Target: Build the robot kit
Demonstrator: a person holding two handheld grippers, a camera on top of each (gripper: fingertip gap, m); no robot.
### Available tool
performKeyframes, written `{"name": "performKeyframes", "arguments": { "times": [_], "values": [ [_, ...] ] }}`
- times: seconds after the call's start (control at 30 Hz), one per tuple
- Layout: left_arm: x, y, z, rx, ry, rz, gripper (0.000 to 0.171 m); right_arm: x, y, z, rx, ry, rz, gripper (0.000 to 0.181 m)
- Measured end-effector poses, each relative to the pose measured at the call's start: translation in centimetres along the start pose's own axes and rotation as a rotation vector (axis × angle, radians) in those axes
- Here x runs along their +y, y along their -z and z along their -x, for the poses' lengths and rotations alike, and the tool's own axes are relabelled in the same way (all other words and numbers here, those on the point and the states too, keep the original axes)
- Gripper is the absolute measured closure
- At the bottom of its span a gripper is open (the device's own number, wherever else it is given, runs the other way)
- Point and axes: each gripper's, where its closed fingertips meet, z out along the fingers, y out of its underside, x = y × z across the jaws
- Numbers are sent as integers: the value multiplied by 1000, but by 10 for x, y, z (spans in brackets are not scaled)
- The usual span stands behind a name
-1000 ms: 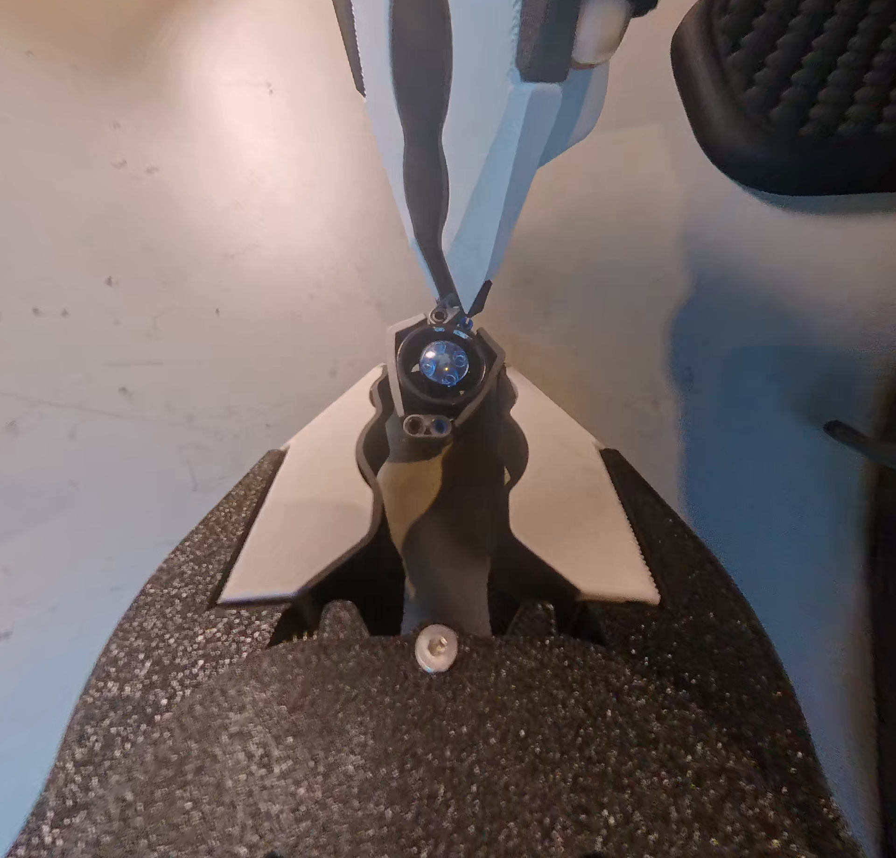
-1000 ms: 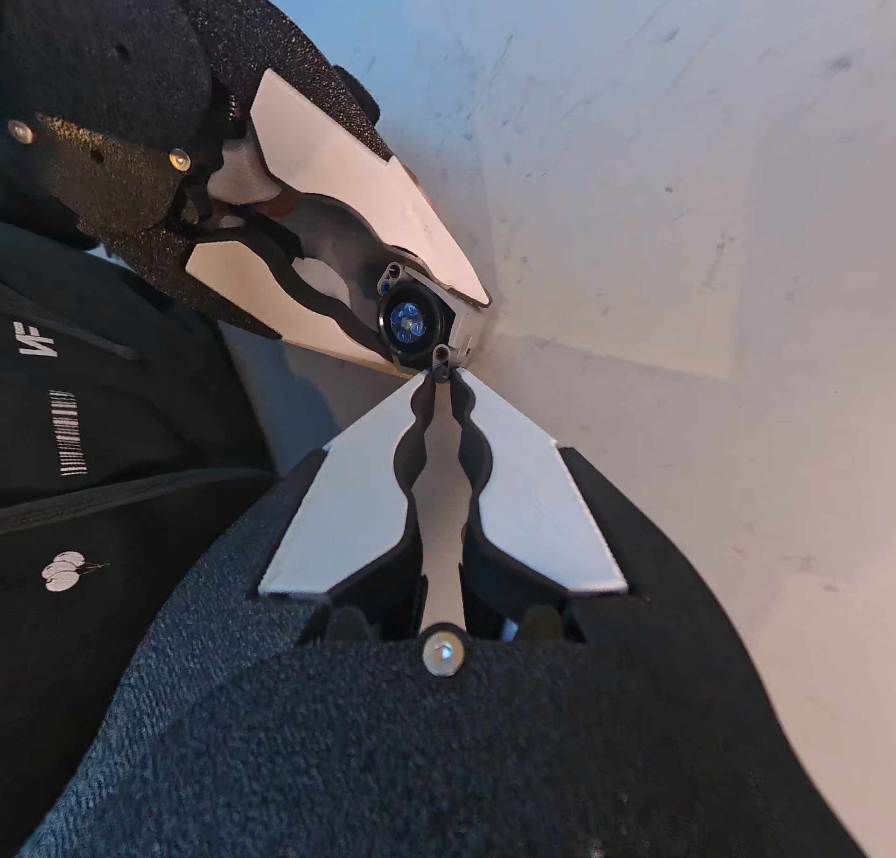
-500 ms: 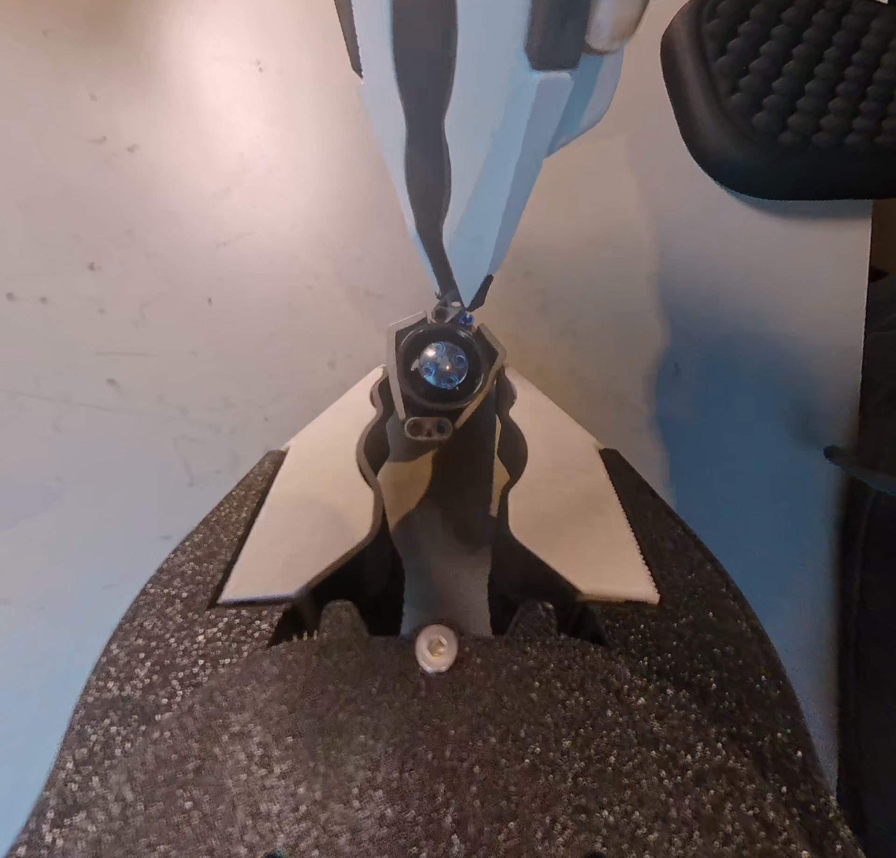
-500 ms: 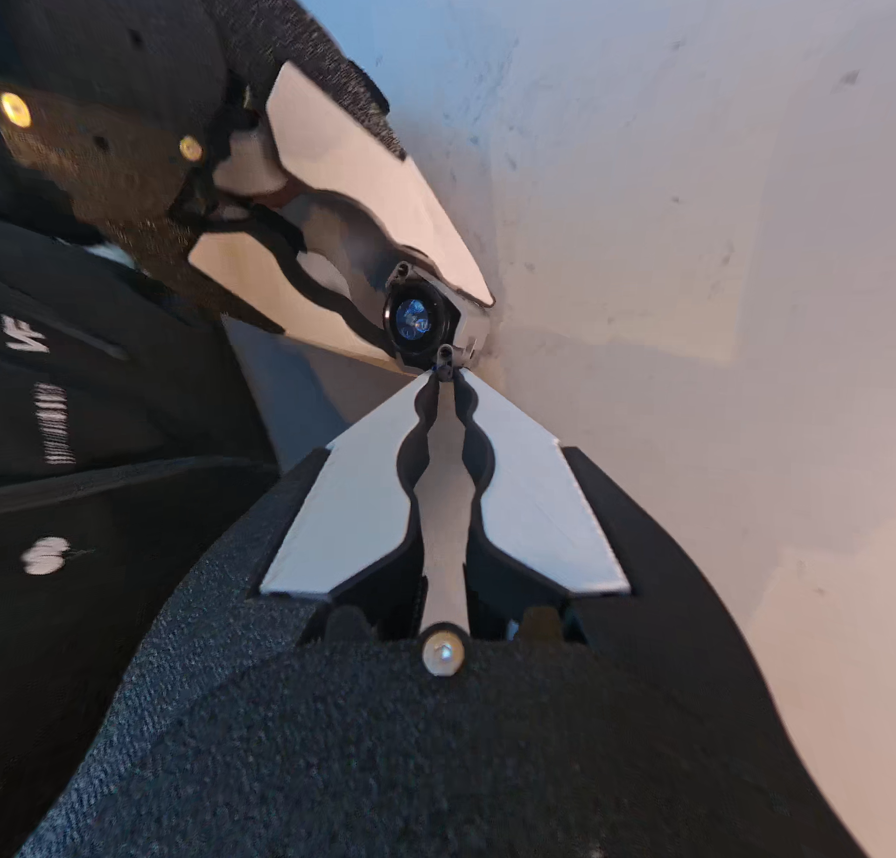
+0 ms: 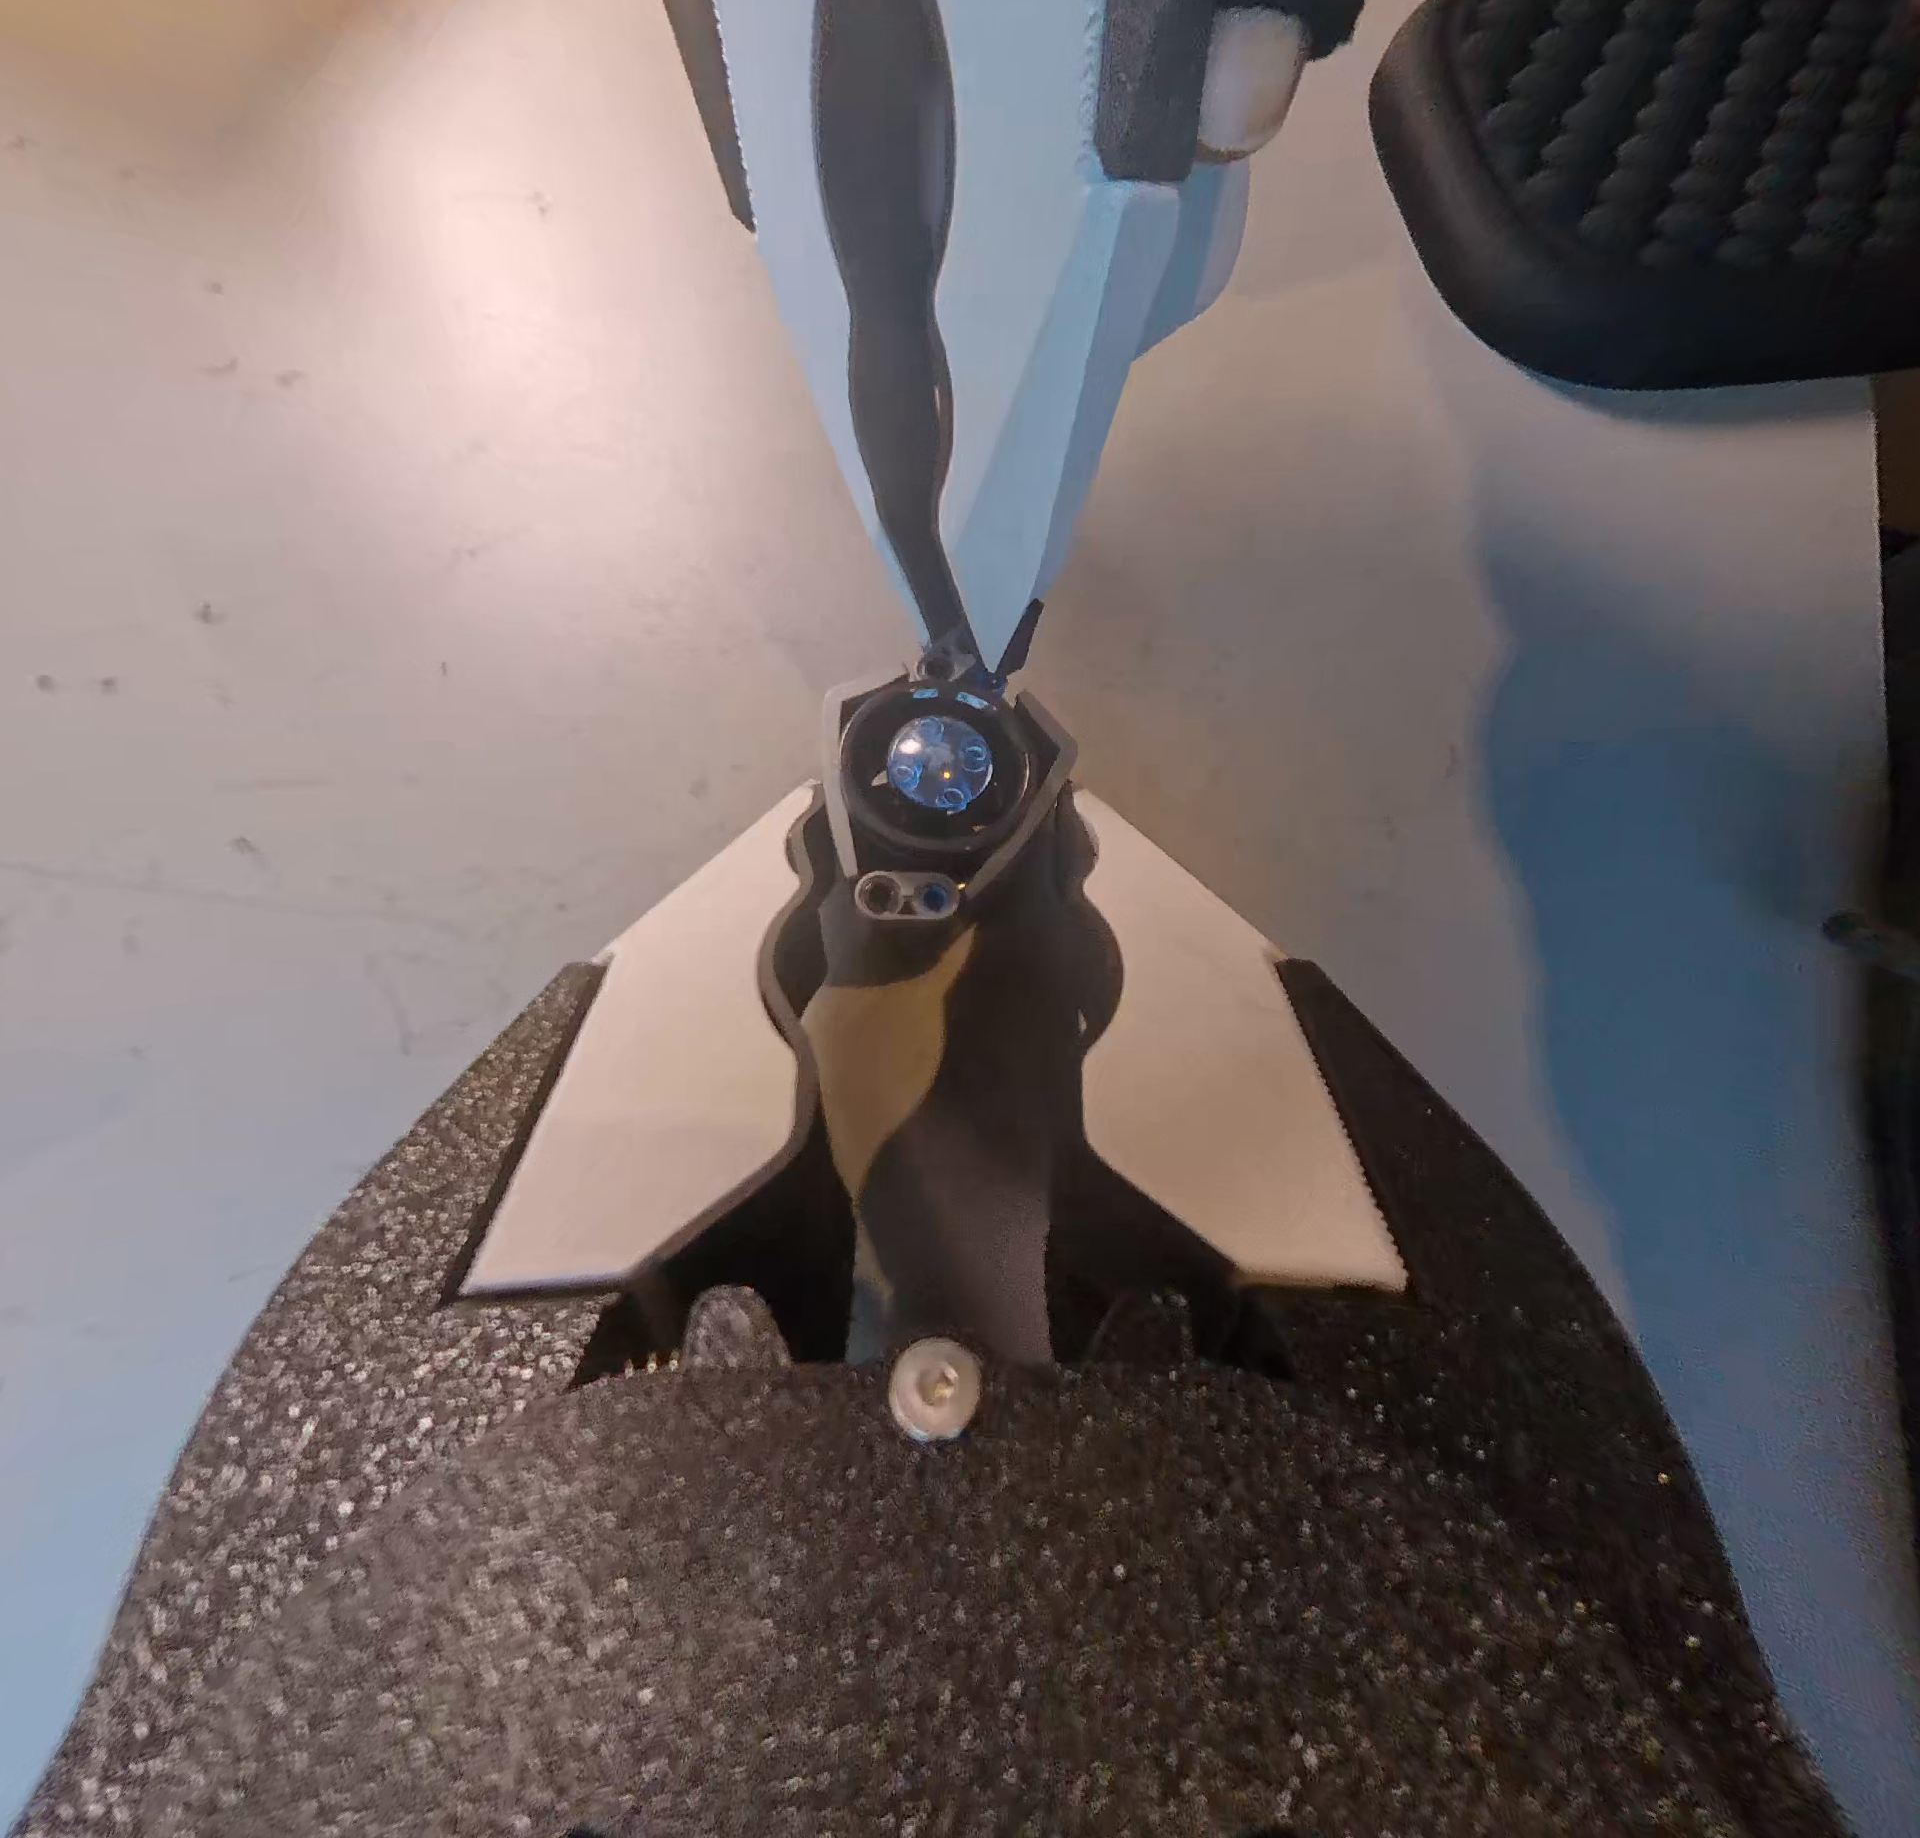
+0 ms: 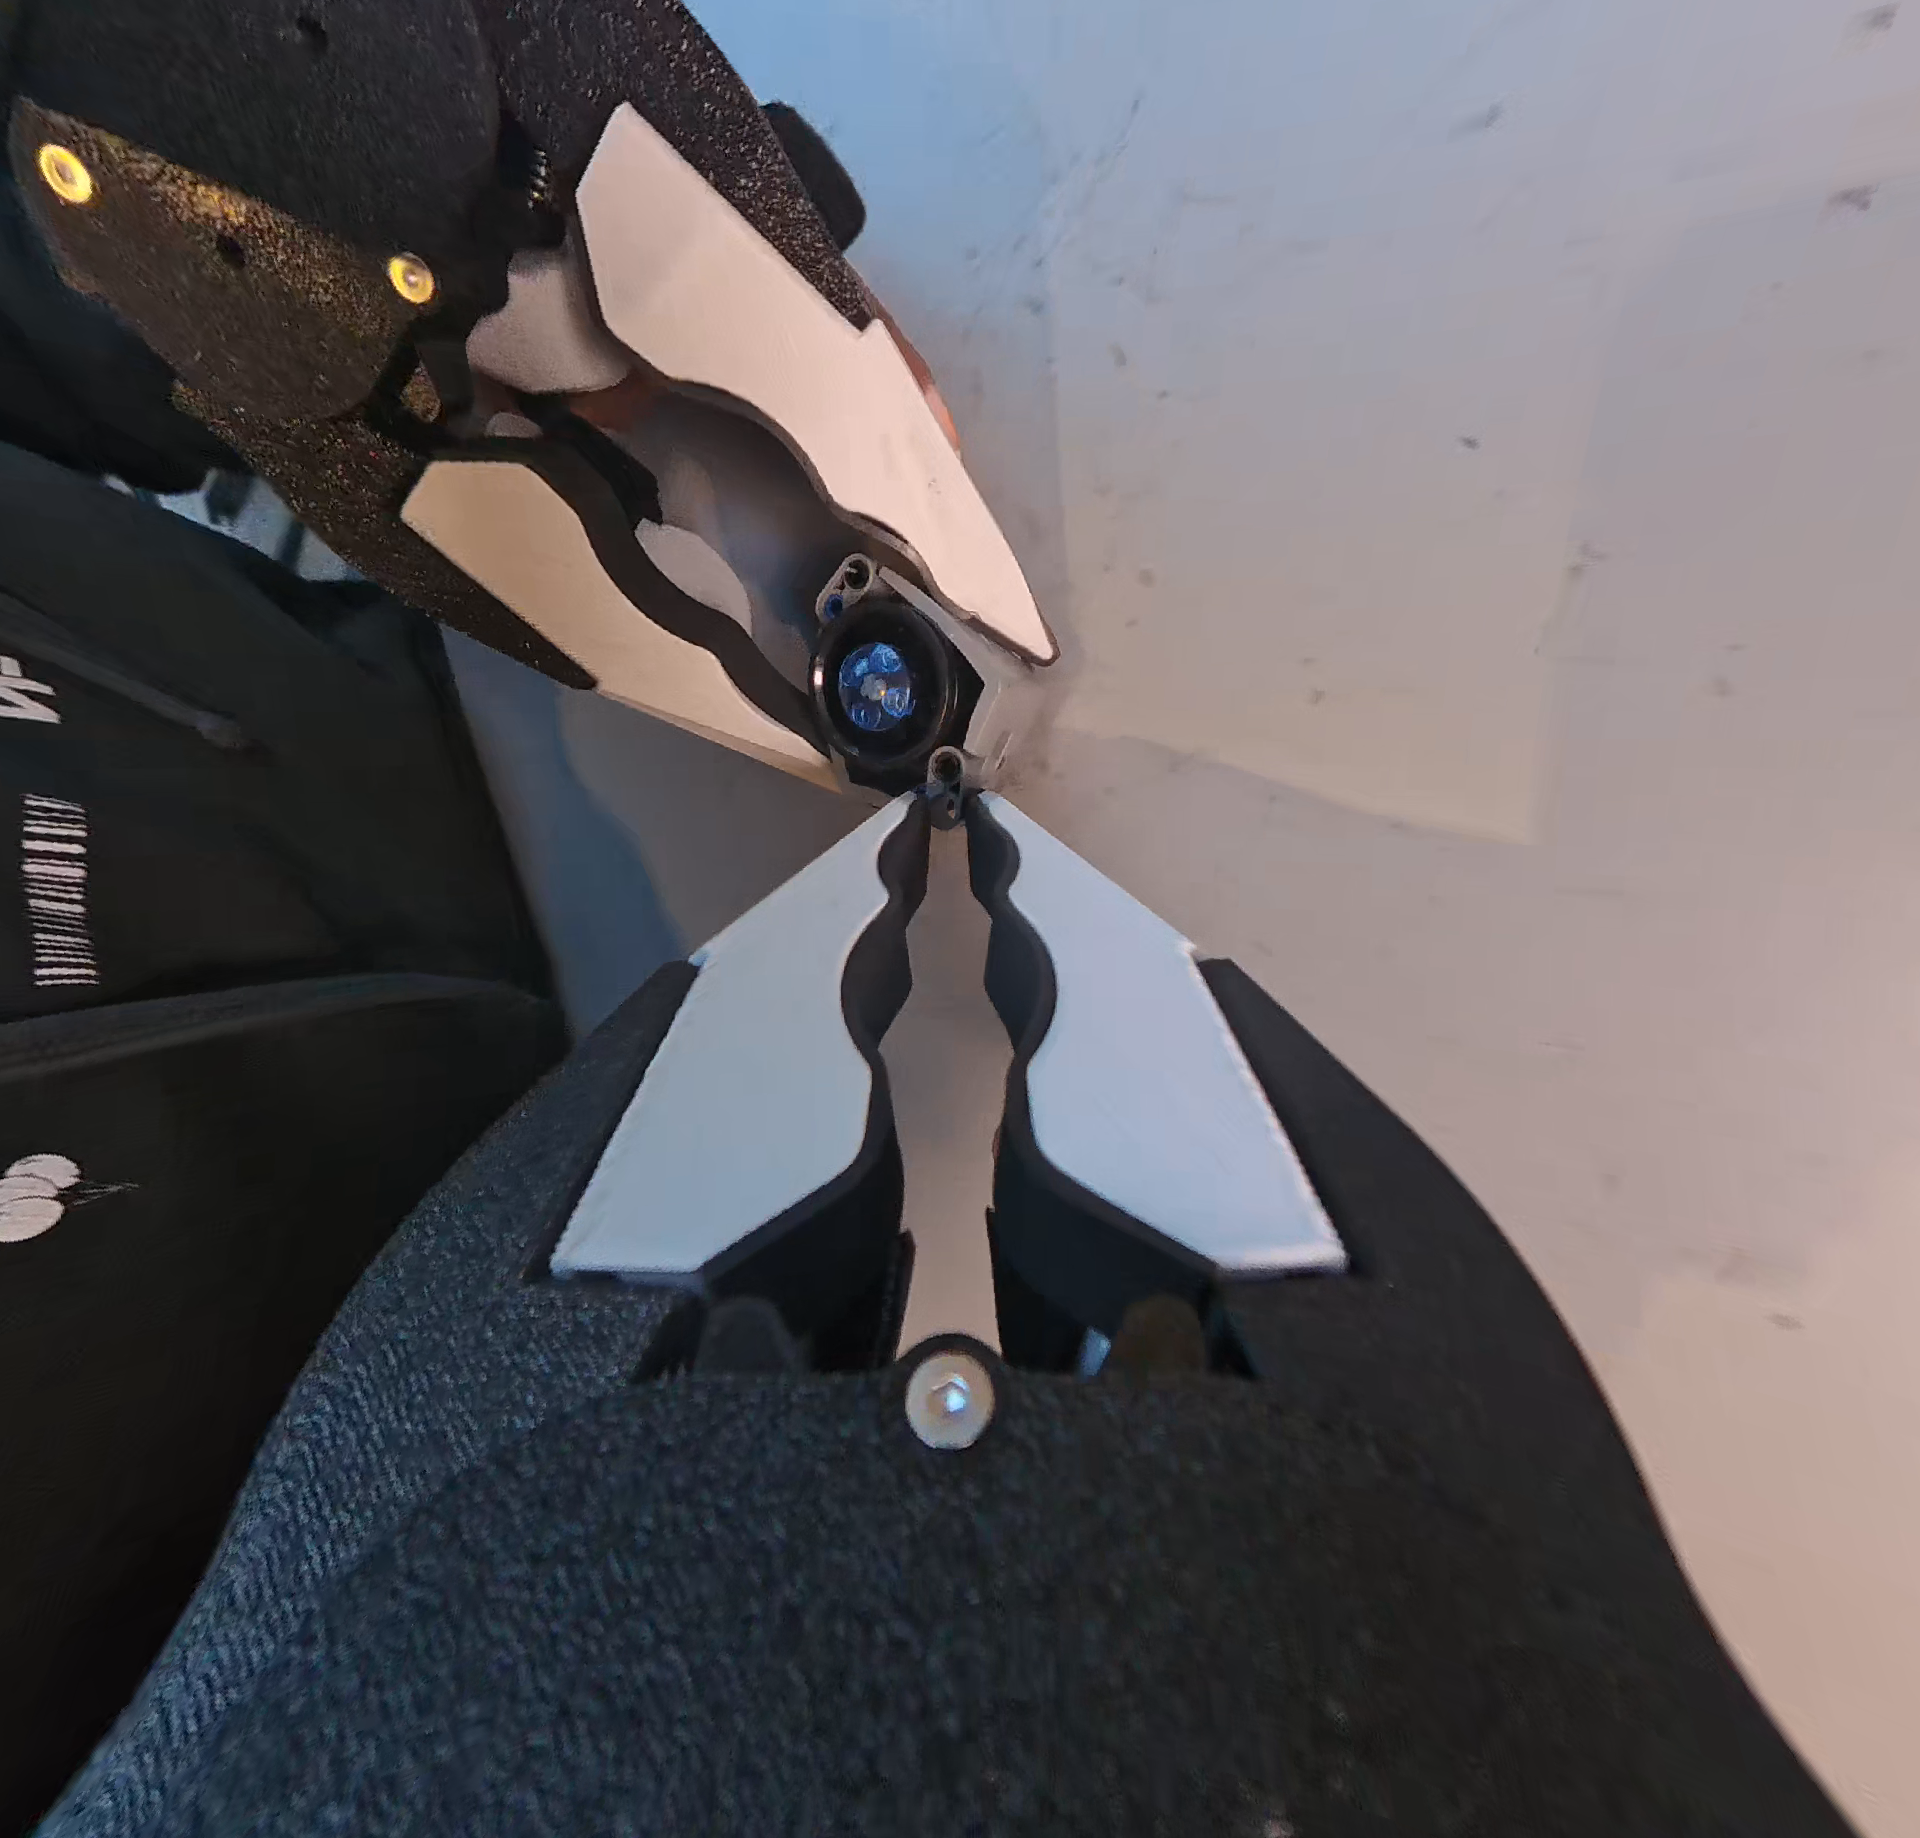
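1. We see our left claw (image 5: 940,801) clamped on a small black lens module (image 5: 940,762) with a bluish glass front, held above the pale table (image 5: 364,541).
2. Our right claw (image 6: 943,799) has its tips pinched on a small tab (image 6: 945,765) at the module's edge (image 6: 883,692).
3. The two claws meet tip to tip at that module.
4. A black textured pad (image 5: 1662,126) lies on the table, well to the far right.
5. A person's dark clothing (image 6: 208,853) fills the right wrist view's left side.

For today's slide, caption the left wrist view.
Left gripper holds a small lens part over a pale table while the right gripper pinches its top tab.
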Motion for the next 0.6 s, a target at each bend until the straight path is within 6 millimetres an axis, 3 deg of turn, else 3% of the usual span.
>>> {"name": "performKeyframes", "arguments": {
  "times": [0.3,0.37,0.6],
  "values": [
    [-11,5,-2,59,27,-77,119,3,-1,2,-38,-43,-19,175],
    [-9,3,-6,89,29,-57,127,3,-2,2,-29,-21,-7,175],
    [-8,1,-5,36,37,-32,128,5,0,2,-45,-107,23,176]
  ]
}}
